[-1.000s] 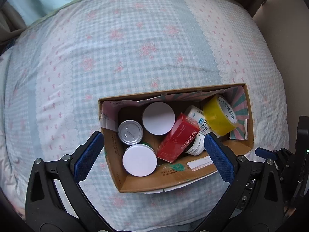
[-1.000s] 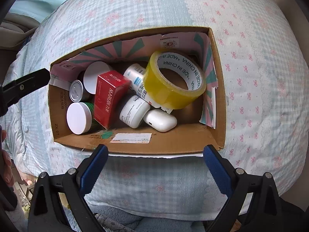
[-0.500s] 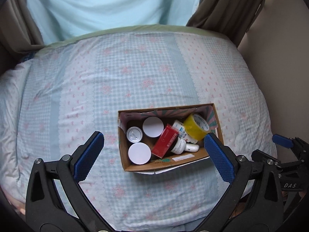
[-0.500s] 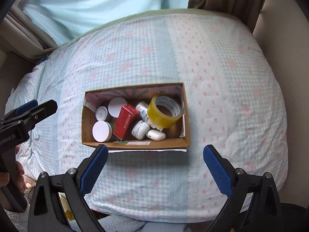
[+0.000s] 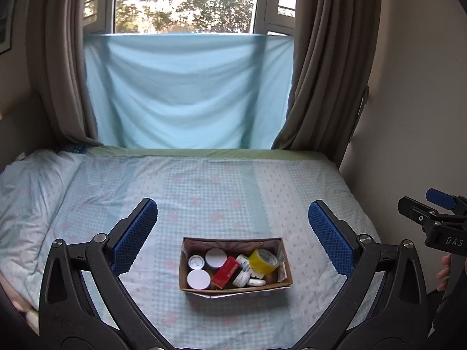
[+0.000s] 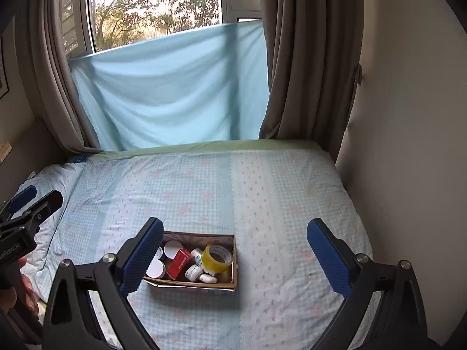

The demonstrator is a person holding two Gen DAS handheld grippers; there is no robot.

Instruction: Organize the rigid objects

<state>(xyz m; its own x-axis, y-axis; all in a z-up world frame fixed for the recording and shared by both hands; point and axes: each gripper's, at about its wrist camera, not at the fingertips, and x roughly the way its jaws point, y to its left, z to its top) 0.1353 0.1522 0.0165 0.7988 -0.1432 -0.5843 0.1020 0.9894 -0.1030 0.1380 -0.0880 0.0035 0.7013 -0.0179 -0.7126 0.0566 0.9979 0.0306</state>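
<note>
White letters "DAS" on the black body of the right gripper (image 5: 446, 240) seen from the left wrist view, white lettering ending "Robot.AI" on the black left gripper (image 6: 13, 246) body, box item labels too small to read

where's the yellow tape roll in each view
Left wrist: yellow tape roll sits below centre, at the right end of the cardboard box.
Right wrist: yellow tape roll sits left of centre, low, again at the box's right end.
Shared landmark: the red carton just left of it.
</note>
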